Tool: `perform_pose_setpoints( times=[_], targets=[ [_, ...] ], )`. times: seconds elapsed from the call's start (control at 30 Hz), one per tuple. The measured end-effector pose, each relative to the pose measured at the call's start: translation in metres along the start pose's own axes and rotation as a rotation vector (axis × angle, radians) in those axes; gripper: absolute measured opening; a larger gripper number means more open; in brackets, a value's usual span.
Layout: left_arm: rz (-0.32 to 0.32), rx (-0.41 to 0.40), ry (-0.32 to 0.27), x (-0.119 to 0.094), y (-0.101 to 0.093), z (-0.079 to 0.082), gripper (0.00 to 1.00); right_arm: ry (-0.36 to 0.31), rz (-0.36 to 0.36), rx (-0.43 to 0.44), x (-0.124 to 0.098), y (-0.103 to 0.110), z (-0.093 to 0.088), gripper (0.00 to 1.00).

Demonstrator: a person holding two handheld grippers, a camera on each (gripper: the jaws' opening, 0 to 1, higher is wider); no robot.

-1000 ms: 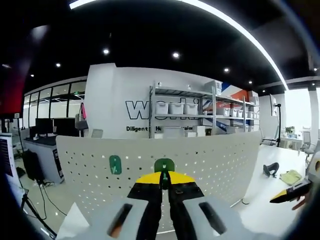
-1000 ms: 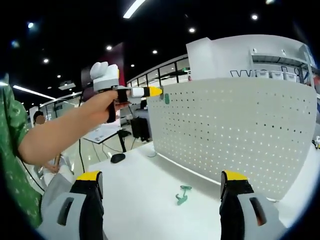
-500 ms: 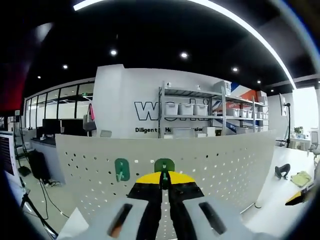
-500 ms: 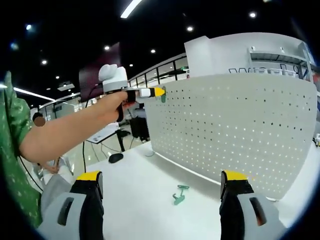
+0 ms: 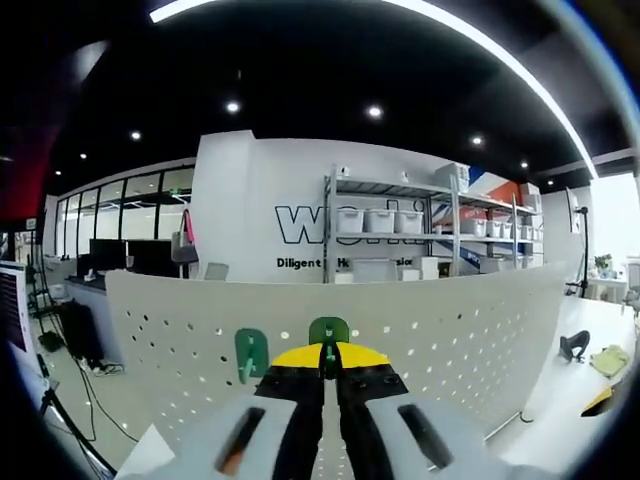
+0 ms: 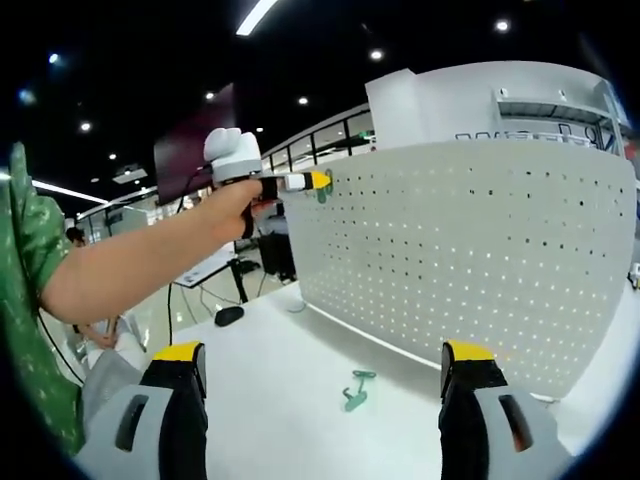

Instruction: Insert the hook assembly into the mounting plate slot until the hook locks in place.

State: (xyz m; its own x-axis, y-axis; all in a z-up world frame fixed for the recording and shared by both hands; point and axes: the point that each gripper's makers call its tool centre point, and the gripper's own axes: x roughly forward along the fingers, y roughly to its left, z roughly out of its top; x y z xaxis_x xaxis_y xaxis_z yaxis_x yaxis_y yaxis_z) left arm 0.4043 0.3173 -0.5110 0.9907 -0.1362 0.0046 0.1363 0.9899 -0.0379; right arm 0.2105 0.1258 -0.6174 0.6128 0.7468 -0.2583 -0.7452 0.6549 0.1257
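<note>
Green hook (image 5: 328, 331) clamped in left hand-held gripper (image 5: 327, 362), at pegboard (image 5: 450, 320).

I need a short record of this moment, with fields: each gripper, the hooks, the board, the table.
left gripper: shut on a green hook, held up at the top edge of the board
right gripper: open, holding nothing, low over the table
second hook: green, already on the board beside the held one
third hook: green, lying on the table
board: white, perforated, standing upright
table: white
</note>
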Motion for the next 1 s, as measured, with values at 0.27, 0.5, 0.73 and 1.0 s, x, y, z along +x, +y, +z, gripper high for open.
perform_pose_setpoints(
  times=[0.27, 0.5, 0.73, 1.0],
  targets=[
    [0.006, -0.004, 0.002, 0.006, 0.001, -0.002, 0.03, 0.005, -0.002, 0.002, 0.001, 0.000, -0.001, 1.00],
    [0.011, -0.005, -0.004, 0.009, 0.003, 0.001, 0.03, 0.001, -0.005, 0.009, 0.001, -0.002, 0.001, 0.99],
    [0.010, -0.003, 0.005, 0.013, 0.003, 0.001, 0.03, -0.005, -0.003, 0.013, 0.001, -0.001, 0.002, 0.99],
    [0.011, -0.001, 0.011, 0.014, 0.004, 0.000, 0.03, -0.001, -0.003, 0.014, 0.001, -0.001, 0.000, 0.99]
  ],
)
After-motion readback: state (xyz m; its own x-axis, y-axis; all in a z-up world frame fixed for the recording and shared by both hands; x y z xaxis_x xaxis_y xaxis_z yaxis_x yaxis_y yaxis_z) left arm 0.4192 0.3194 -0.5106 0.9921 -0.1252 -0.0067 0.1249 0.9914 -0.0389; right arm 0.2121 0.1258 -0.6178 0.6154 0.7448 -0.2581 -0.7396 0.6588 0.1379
